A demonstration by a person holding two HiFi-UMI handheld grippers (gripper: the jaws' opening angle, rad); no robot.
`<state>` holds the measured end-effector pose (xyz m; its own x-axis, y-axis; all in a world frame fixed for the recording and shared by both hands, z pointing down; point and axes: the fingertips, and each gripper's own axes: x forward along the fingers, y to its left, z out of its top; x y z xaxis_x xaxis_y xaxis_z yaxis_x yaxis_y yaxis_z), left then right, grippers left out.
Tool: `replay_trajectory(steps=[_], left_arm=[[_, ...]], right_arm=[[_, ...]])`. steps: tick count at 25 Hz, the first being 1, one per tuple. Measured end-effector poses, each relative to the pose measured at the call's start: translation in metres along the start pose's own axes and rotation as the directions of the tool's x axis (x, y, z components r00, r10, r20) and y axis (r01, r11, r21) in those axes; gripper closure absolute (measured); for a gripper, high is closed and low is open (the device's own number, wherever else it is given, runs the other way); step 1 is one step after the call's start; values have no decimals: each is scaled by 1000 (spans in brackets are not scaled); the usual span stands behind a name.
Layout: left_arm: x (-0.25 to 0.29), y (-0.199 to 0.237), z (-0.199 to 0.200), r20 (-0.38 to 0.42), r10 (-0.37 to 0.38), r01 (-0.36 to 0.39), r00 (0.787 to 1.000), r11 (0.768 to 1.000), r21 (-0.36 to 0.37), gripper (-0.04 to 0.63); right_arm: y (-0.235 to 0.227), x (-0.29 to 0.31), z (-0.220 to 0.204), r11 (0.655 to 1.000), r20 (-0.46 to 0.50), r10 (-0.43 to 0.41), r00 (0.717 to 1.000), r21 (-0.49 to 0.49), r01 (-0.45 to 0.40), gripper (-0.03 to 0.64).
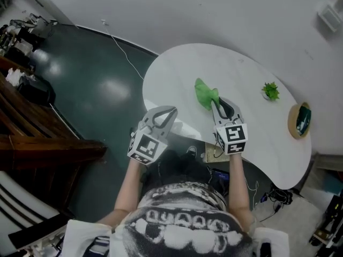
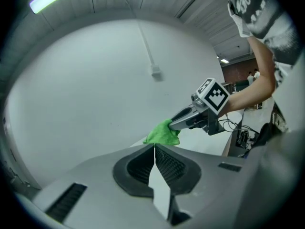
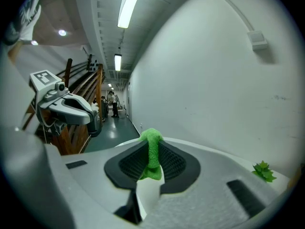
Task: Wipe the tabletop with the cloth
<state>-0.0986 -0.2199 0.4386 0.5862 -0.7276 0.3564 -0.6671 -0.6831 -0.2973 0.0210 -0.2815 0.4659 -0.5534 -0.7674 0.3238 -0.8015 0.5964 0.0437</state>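
A green cloth hangs bunched over the white tabletop, and my right gripper is shut on it. In the right gripper view the cloth is pinched between the two jaws and sticks out past them. My left gripper is shut on nothing, held over the table's near left edge, apart from the cloth. From the left gripper view the cloth shows ahead, held by the right gripper, and the left gripper has its jaws pressed together.
A small green plant stands at the table's far right, with a round wooden bowl beyond it near the edge. A wooden railing runs along the left above the dark floor. Cables lie under the table's near side.
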Motion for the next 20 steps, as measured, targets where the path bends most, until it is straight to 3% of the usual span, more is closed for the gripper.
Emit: replay_trajectory(steps=[6,16,20], left_arm=[[9,14,-11,-19,-27,28,999,1000,15,589],[25,50,-14,4,-167,167,986,984,63,589],[26,73,-27,4,-191,190,982,979,74,589]], right_arm=[[1,51,11,999,-13,17,1000,-35,-18,552],[13,150,19,999,-66,5,998,-42,-8,552],[22,195,16,999,-96,5,995,-36,-8,552]])
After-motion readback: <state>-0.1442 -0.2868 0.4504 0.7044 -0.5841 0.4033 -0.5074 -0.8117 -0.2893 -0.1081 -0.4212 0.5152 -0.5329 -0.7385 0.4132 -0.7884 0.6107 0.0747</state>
